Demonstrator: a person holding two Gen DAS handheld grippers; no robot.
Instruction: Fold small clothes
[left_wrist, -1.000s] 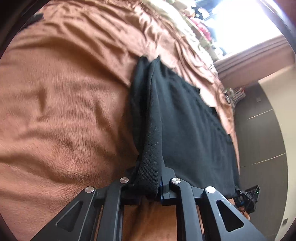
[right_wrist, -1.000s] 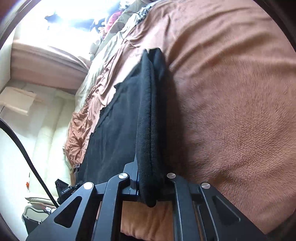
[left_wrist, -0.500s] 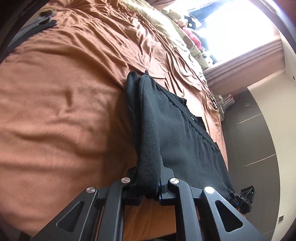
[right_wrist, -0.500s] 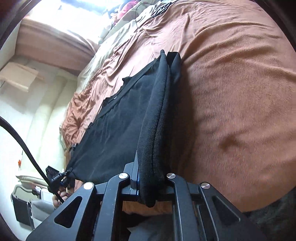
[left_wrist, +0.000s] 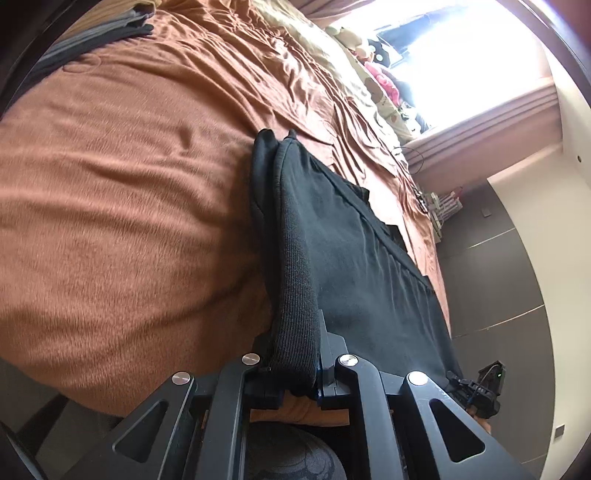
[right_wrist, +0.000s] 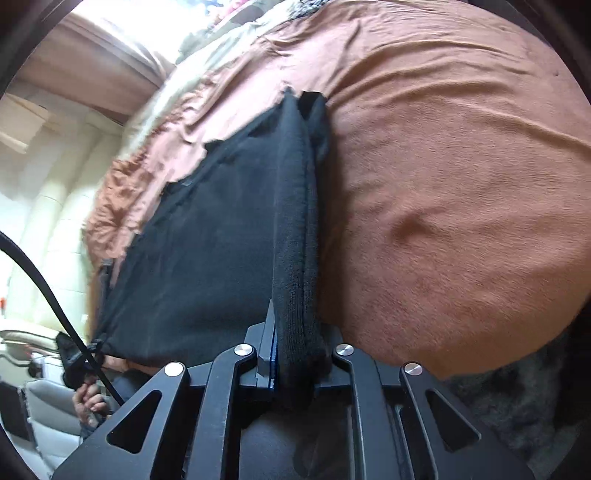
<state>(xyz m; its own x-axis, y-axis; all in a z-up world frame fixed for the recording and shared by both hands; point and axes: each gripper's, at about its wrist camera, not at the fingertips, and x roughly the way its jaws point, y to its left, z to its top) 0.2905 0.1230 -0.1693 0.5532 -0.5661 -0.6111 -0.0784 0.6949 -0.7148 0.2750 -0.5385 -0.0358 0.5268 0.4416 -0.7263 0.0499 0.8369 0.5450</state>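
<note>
A: Where's the black knitted garment (left_wrist: 351, 258)?

B: Stretched above the rumpled brown bed cover (left_wrist: 122, 206), held by its near ribbed edge. The left gripper (left_wrist: 295, 369) has its jaws clamped on one corner; the right gripper (right_wrist: 295, 365) pinches the opposite corner.

A: How will it handle?

B: Soft and light, I'd judge, limp and sagging unless kept taut. The thick ribbed hem gives the surest hold; thinner cloth might slip or bunch.
</note>
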